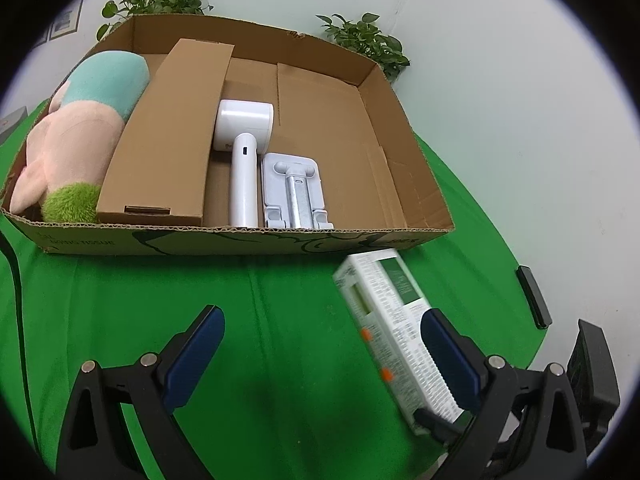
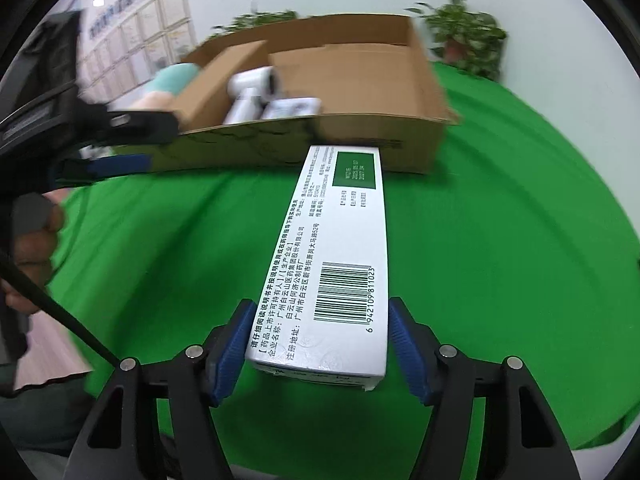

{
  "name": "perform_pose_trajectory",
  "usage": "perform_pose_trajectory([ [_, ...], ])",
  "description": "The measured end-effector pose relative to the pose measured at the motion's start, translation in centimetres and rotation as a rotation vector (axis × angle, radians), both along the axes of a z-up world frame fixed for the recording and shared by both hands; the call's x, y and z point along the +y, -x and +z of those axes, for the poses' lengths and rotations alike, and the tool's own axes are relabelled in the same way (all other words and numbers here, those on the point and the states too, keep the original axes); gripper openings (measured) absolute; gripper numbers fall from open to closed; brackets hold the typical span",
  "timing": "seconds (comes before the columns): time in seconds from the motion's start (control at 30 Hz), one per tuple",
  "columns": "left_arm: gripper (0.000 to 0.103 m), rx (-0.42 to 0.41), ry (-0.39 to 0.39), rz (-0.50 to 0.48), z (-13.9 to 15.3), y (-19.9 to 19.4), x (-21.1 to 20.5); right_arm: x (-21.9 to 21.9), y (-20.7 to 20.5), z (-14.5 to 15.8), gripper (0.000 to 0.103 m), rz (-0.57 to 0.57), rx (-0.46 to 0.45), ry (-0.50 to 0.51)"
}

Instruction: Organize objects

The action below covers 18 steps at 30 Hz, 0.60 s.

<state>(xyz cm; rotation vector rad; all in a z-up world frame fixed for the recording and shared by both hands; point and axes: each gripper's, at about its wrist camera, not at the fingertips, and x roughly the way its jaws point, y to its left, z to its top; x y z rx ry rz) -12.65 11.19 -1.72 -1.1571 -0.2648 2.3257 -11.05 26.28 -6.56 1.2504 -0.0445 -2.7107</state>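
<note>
Right wrist view has the right tool (image 2: pixel 320 344) with a long white carton (image 2: pixel 340 248) lying between its blue pads (image 2: pixel 232 352); the left pad meets the carton's edge, while a sliver of space shows at the right pad, so whether the grip is firm I cannot tell. The carton points away toward the cardboard box (image 2: pixel 360 136) and lies over the green surface (image 2: pixel 500 240). At the left edge a hand (image 2: pixel 28 256) grips the other tool.

Left wrist view shows the left tool (image 1: pixel 320 360) spread wide with nothing between its pads, above the green surface (image 1: pixel 280 320). The carton (image 1: pixel 392 320) lies just in front of its right pad. Beyond, the box (image 1: pixel 400 168) contains a plush toy (image 1: pixel 80 128), a cardboard divider (image 1: pixel 168 132), a white hair dryer (image 1: pixel 244 148) and a white folding stand (image 1: pixel 294 192) beside it.
</note>
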Motion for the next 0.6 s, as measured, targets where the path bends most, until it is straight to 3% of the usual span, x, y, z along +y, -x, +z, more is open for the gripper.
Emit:
perform_pose_trajectory([
  [0.07,0.099,-0.028,-0.028,-0.016,-0.4,0.2,0.0,-1.3,-0.2,0.3,0.067,0.03,0.015,-0.004],
  [0.17,0.099,-0.08,-0.062,-0.048,-1.2,0.4,0.1,-2.5,-0.6,0.9,0.102,0.081,0.022,0.021],
  [0.33,0.099,-0.123,-0.091,-0.071,-2.2,0.1,0.7,-2.5,-1.1,2.2,0.102,0.126,0.072,0.06],
  [0.47,0.099,-0.149,-0.116,-0.101,-2.7,-0.2,1.6,-2.1,-0.7,1.7,0.102,0.085,0.04,-0.022],
  [0.6,0.099,-0.192,-0.162,-0.119,-3.4,-0.2,2.4,-1.7,-0.9,1.0,0.1,0.068,0.019,-0.034],
])
